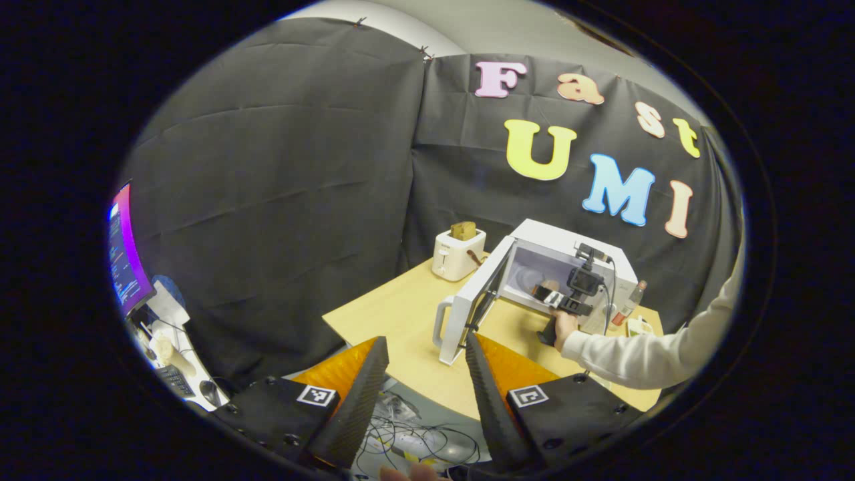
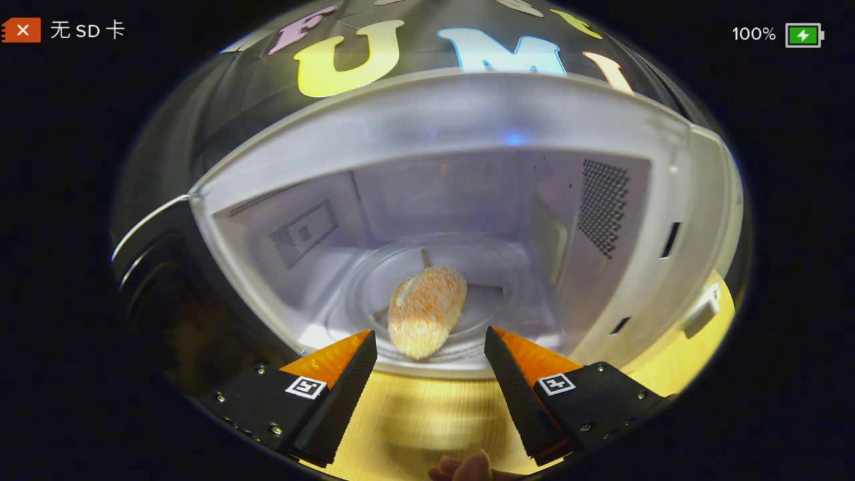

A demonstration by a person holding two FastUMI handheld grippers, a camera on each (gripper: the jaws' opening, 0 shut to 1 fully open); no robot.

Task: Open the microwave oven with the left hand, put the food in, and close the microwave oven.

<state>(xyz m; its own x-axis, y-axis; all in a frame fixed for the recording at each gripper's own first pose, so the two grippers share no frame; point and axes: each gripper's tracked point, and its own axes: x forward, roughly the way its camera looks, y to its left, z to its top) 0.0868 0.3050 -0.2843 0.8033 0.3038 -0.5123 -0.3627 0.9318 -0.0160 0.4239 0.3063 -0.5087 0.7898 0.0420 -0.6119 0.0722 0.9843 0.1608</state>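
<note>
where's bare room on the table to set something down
The widest bare wood on the table lies in front of the toaster, left of the open microwave door. A narrower strip lies before the microwave. The right edge is crowded: right gripper, bottle.

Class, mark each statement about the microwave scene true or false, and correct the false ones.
1. The white microwave oven's door stands open. True.
2. The orange-speckled breaded food lies on the round glass turntable. True.
3. The right hand-held gripper is shut on the food. False: its fingers are apart, and the food lies just beyond them.
4. The white toaster sits inside the microwave. False: it stands on the light wooden table, left of the microwave.
5. The left hand-held gripper is open. True.
</note>
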